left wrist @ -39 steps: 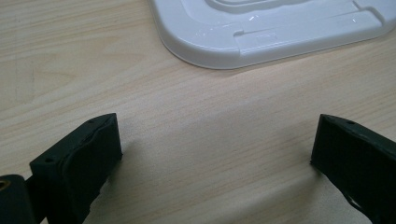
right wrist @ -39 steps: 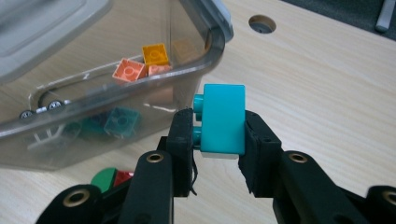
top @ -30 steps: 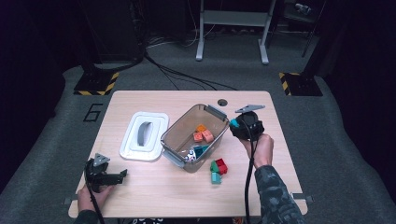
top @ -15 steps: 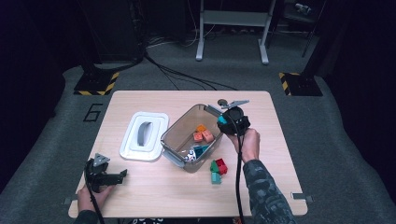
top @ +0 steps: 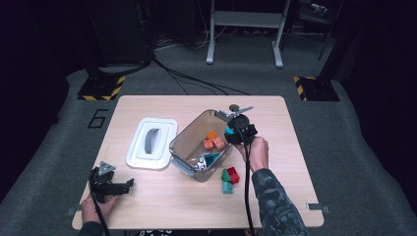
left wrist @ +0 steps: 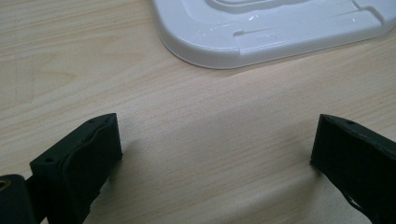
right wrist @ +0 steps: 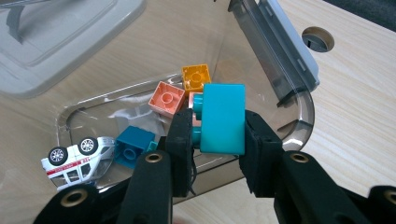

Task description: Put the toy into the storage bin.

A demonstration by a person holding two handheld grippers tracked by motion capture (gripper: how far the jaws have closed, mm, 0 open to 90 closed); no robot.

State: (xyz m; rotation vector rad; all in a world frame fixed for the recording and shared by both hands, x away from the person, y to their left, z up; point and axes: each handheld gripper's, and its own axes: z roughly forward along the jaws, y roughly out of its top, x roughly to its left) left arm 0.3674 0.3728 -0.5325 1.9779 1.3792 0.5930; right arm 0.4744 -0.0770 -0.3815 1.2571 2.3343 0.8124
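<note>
Right gripper clamps turquoise block between pads, above clear bin. Right gripper view reveals toy car inside. Left gripper gapes, empty, near white lid.

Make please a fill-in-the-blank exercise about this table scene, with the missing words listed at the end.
1. The right gripper is shut on a ____ toy brick.
2. The toy car lies inside the clear ____.
3. The white lid lies on the table, ____ the bin.
4. The jaws of the left gripper are ____.

Missing words: turquoise; bin; beside; open
</note>
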